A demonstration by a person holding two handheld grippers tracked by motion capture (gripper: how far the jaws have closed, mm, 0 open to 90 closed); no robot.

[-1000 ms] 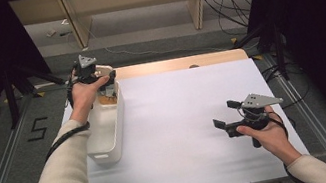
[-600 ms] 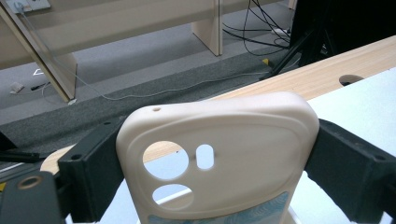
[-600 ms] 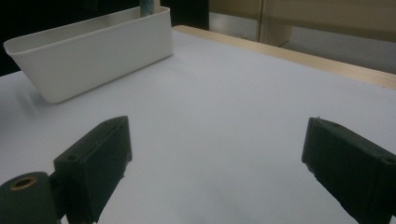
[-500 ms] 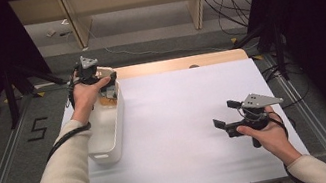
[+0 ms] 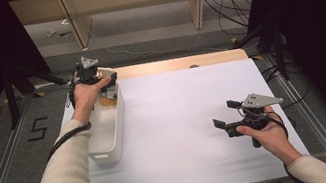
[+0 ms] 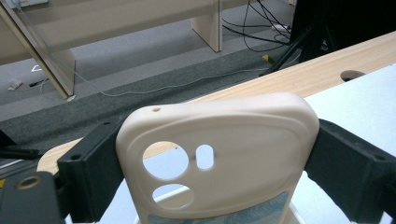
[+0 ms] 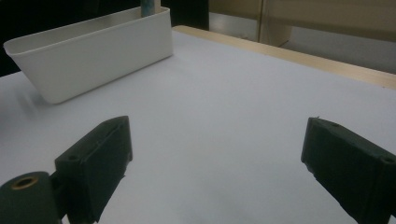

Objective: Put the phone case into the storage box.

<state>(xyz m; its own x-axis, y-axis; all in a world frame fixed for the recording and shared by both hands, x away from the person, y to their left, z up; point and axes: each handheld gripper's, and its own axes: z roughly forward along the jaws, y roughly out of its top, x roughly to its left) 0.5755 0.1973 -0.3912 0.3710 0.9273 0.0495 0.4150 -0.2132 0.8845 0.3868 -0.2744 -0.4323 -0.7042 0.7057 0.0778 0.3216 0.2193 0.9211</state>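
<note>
A cream phone case [image 6: 219, 154] with camera cut-outs stands upright between the jaws of my left gripper [image 6: 210, 168], which is shut on its two sides. From the high view, the left gripper [image 5: 103, 77] holds the case [image 5: 106, 73] over the far end of a long white bin [image 5: 107, 132] at the table's left. My right gripper [image 5: 226, 118] hovers low over the white table top at the right, open with nothing between its jaws. In the right gripper view, that gripper [image 7: 219, 172] faces the bin [image 7: 93, 56] across bare table.
Brownish items [image 5: 108, 97] lie in the far end of the bin, too small to make out. The white mat [image 5: 181, 118] covers a wooden table [image 5: 171, 64], whose far edge shows. Cables and shelving legs are on the floor beyond.
</note>
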